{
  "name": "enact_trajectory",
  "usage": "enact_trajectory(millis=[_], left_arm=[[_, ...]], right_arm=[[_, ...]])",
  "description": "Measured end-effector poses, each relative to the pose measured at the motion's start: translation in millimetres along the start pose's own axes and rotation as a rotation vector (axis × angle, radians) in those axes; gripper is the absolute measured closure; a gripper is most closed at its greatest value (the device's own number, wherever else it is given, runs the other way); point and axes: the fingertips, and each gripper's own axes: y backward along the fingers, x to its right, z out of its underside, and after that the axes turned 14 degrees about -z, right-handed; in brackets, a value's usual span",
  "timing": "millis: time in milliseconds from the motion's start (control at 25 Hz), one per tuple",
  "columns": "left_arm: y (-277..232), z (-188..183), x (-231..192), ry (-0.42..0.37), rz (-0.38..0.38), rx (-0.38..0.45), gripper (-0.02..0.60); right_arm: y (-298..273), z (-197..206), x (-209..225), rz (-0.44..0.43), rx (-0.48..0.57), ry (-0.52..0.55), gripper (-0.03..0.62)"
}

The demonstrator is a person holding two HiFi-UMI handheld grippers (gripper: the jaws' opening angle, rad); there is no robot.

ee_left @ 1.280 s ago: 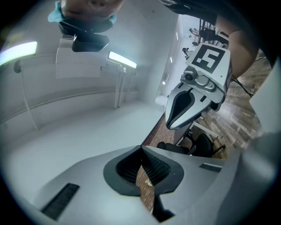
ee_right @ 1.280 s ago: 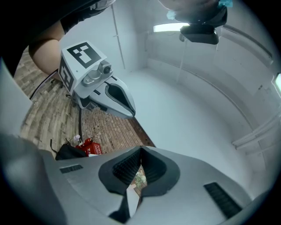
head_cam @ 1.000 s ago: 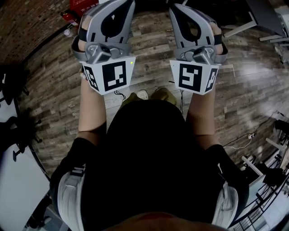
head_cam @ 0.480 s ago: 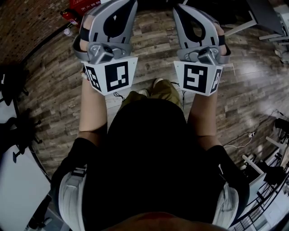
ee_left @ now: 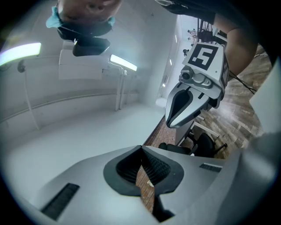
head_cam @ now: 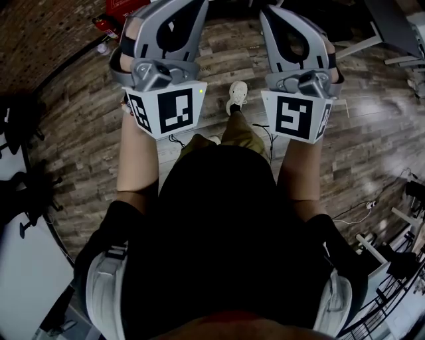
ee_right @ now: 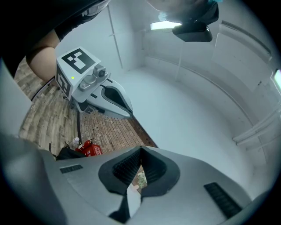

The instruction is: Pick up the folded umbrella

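No folded umbrella shows in any view. In the head view my left gripper (head_cam: 189,10) and right gripper (head_cam: 269,10) are held side by side at chest height over a wooden plank floor (head_cam: 80,133), pointing away from the body. Both are shut with nothing between their jaws. In the left gripper view its own jaws (ee_left: 141,151) meet at the tip, and the right gripper (ee_left: 193,101) hangs beside them. The right gripper view shows its jaws (ee_right: 140,154) closed and empty, with the left gripper (ee_right: 103,99) to its left.
A person's shoe (head_cam: 237,96) is stepped forward on the floor between the grippers. A red box (head_cam: 123,8) stands by the brick wall at the top left. Black chair bases (head_cam: 20,192) sit at the left; cables (head_cam: 352,209) and metal frames lie at the right.
A foot has swung forward between the grippers, and the floor has slid down in the head view. Both grippers stay side by side and shut.
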Motion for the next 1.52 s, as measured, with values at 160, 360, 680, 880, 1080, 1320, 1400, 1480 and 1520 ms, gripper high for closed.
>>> enact_trajectory(millis=[160, 360, 680, 880, 1080, 1320, 1400, 1480, 1520], left_arm=[[-19, 11, 3, -0.017, 0.001, 0.004, 0.571], [-53, 37, 9, -0.025, -0.007, -0.019, 0.571], [-119, 74, 25, -0.047, -0.015, -0.051, 0.571], [-159, 89, 33, -0.066, -0.01, -0.058, 0.571], [-198, 112, 43, -0.075, -0.008, -0.078, 0.571], [-248, 139, 60, -0.08, -0.002, -0.106, 0.569], [-261, 148, 65, -0.083, -0.002, -0.117, 0.571], [-275, 158, 71, -0.088, -0.001, -0.128, 0.571], [-281, 162, 74, -0.09, -0.001, -0.133, 0.571]], right_arm=[[-17, 13, 11, 0.006, 0.019, -0.014, 0.565], [-50, 34, 27, -0.01, 0.05, -0.027, 0.565], [-105, 77, 64, -0.033, 0.09, -0.025, 0.565], [-133, 102, 91, -0.031, 0.119, -0.041, 0.565], [-164, 132, 116, -0.039, 0.139, -0.072, 0.565], [-205, 166, 146, -0.058, 0.159, -0.077, 0.565], [-218, 176, 152, -0.068, 0.171, -0.081, 0.565], [-230, 186, 158, -0.08, 0.184, -0.081, 0.565], [-237, 191, 160, -0.086, 0.189, -0.083, 0.565]])
